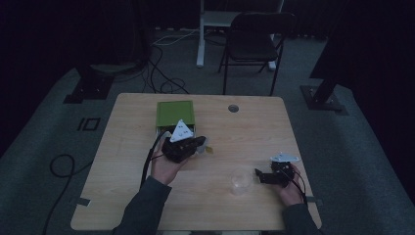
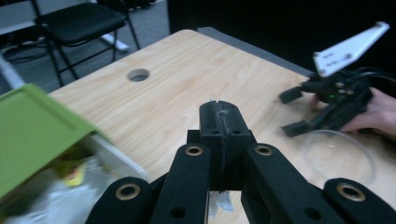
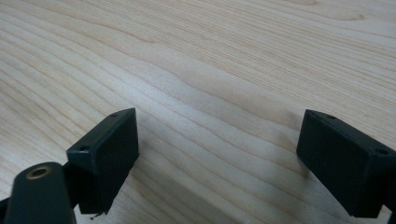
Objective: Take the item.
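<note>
Dim room all round, with grey short-pile carpet floor [image 1: 342, 147], a black folding chair [image 1: 254, 39] of thin metal tube behind, a white post [image 1: 200, 34] beside it, and loose black cables [image 1: 161, 73] looping over the carpet. At the centre, a rectangular desk [image 1: 254, 127] of pale wood laminate with rounded corners, matt, with long straight grain plain in the right gripper view, and pierced near the far edge by a small round cable hole [image 1: 233, 108]. On the far left half, a flat square green box [image 1: 174, 113], smooth and plastic-looking, with the lid raised at the near side over a white wall and glossy crumpled packets [image 2: 70, 186] inside, blurred in the left gripper view. Just in front of the box, the left gripper [image 1: 203, 142], matt black and angular, topped by a pale three-cornered plate, lifted off the wood. Jaws pressed fully together on a thin sachet [image 1: 207, 150], whitish with a yellow end, hanging at the tips just beside the box's open side. In the left gripper view, a clear crinkled edge poking out below the closed pads. Nearer the front, right of centre, a shallow round bowl [image 1: 241, 181], transparent, thin-walled and faintly gleaming. Just beside its right rim, the right gripper [image 1: 259, 175], low over the desk in the person's hand, pointing towards the bowl. Jaws spread wide with nothing between, two blocky black pads standing well apart above bare grain.
</note>
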Demonstrator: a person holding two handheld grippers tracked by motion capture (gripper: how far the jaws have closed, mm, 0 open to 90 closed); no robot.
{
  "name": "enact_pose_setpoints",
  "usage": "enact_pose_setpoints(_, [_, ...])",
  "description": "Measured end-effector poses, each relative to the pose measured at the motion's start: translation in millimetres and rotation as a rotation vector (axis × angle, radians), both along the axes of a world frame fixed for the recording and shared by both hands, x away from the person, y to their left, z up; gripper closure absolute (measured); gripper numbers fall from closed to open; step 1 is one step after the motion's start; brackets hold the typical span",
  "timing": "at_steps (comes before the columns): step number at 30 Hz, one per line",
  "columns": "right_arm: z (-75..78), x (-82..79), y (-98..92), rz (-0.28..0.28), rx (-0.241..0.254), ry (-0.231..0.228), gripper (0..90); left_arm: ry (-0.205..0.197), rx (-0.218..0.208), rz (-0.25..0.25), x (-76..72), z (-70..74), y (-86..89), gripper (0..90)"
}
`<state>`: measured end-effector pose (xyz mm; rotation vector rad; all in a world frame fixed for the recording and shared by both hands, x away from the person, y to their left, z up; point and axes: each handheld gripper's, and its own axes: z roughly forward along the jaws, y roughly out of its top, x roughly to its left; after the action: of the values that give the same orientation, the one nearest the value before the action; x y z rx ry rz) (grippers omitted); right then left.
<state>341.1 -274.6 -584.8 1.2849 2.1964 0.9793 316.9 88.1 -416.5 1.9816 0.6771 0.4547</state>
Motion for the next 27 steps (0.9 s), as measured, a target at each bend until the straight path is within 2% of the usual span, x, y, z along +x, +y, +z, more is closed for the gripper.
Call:
enact_pose_setpoints(4, [0.0,-0.1,0.1,0.0,0.001,0.0,12.6,-0.01,0.006,-0.051,-8.2,2.2,-15.2,90.0])
enact_pose_setpoints(5, [0.0,-0.2,0.2,-0.001,0.002,0.0,12.6,-0.011,-0.002,-0.079,-12.2,3.8,-22.1,90.0])
enact_pose_setpoints(14, [-0.1,-0.2,0.1,0.001,0.001,-0.001,12.5,-0.024,0.002,-0.17,-25.6,6.4,-51.9,90.0])
enact_pose_setpoints(19, [-0.1,-0.2,0.1,0.0,0.001,-0.001,12.6,-0.011,0.017,-0.225,-30.6,-2.2,-74.8,90.0])
enact_pose_setpoints(21, [-0.1,-0.2,0.0,0.001,0.0,-0.001,12.6,-0.011,0.017,-0.225,-30.6,-2.2,-74.8,90.0])
enact_pose_setpoints(22, [-0.1,-0.2,0.0,0.001,0.0,-0.001,12.6,-0.004,0.048,-0.251,-31.9,-11.5,-89.1,90.0])
enact_pose_setpoints(27, [-0.2,-0.3,0.1,0.002,0.001,-0.002,12.5,0.01,0.074,-0.269,-30.5,-23.2,-101.1,88.8])
